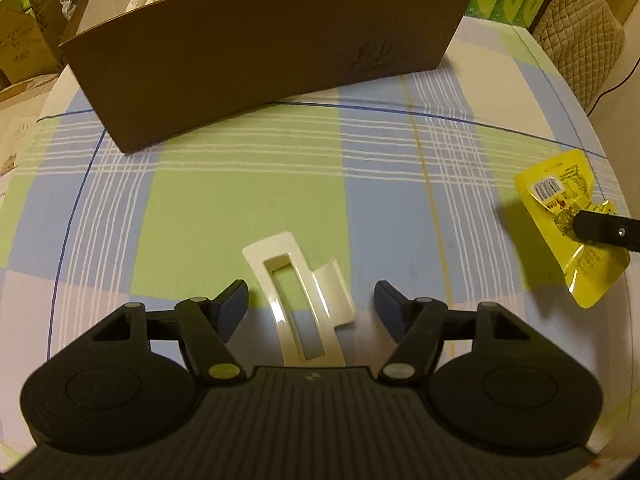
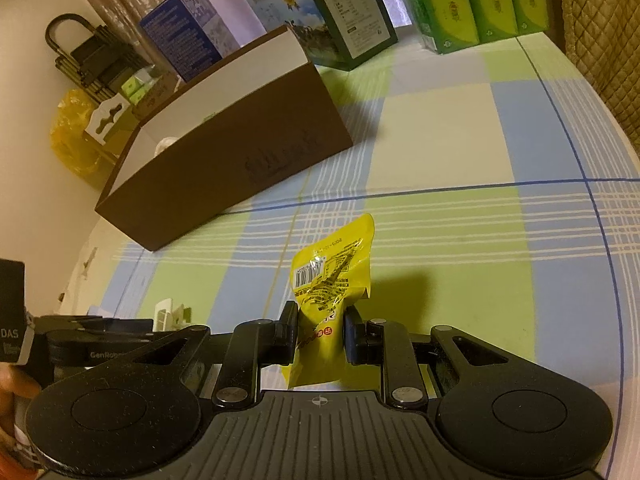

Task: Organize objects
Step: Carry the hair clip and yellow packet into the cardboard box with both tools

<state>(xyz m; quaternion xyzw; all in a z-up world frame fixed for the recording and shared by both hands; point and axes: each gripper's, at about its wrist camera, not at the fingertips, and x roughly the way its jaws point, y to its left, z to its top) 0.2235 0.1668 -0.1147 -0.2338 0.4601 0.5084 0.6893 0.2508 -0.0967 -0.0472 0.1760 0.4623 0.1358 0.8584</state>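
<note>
- Our left gripper (image 1: 310,300) has its jaws spread wide on either side of the glossy cream-white plastic hair claw clip (image 1: 301,300), which lies flat on the green, blue and white checked tablecloth (image 1: 240,208); neither pad touches it yet.
- Our right gripper (image 2: 320,334) is clamped on the crinkly yellow foil snack packet (image 2: 330,304), gripping it around the lower middle, with the barcoded upper part standing free above the pads.
- The open brown cardboard box with the white inner lining (image 1: 256,56) sits further back on the table – we judge it to be where both things belong (something pale already lies inside, though we cannot tell what).
- Risk with the clip: it is smooth and lies at a slant between the jaws, so closing on it could make it skid or twist out rather than seat squarely.
- Risk with the packet: the foil is slippery and limp, so a quick swing toward the box might let it slide down through the pads – or its free top could catch the box's near wall if carried too low.
- The two grippers work close together, so crossing paths toward the box could cause a bump.
</note>
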